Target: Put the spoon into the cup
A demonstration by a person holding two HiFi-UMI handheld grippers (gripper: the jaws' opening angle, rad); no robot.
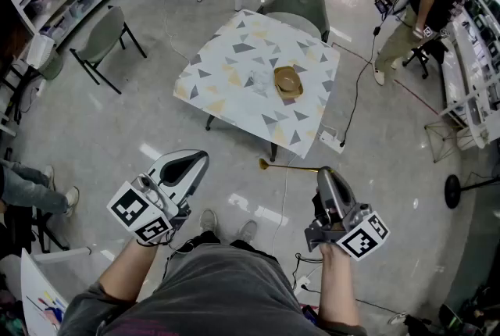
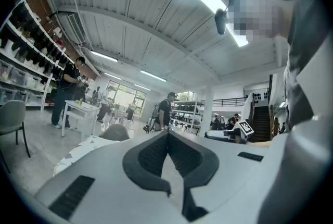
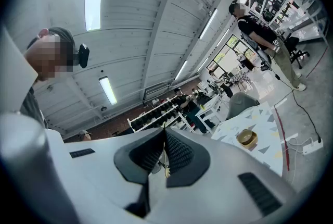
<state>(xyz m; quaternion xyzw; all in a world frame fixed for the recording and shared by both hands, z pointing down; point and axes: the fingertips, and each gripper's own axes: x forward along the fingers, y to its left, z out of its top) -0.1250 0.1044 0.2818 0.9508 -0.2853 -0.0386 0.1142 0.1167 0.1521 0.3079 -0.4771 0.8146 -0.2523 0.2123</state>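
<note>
A: Spoon status?
B: Gold spoon (image 1: 287,167) is pinched at its handle end by the right gripper (image 1: 323,171). It sticks out sideways, bowl toward the left gripper (image 1: 200,158). Probably a carry grip.
A: Cup?
B: Tan cup (image 1: 287,82) is upright on the patterned counter (image 1: 226,96), well ahead of both grippers.
A: Left one?
B: Jaws pressed together, nothing in them. Likely a spare.

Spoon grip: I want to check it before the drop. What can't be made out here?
- Spoon: where the right claw pinches it, head view, hidden by the claw's body.
- Spoon, right gripper view: only a sliver shows in the claw.
- Cup: its inside, head view, too small.
</note>
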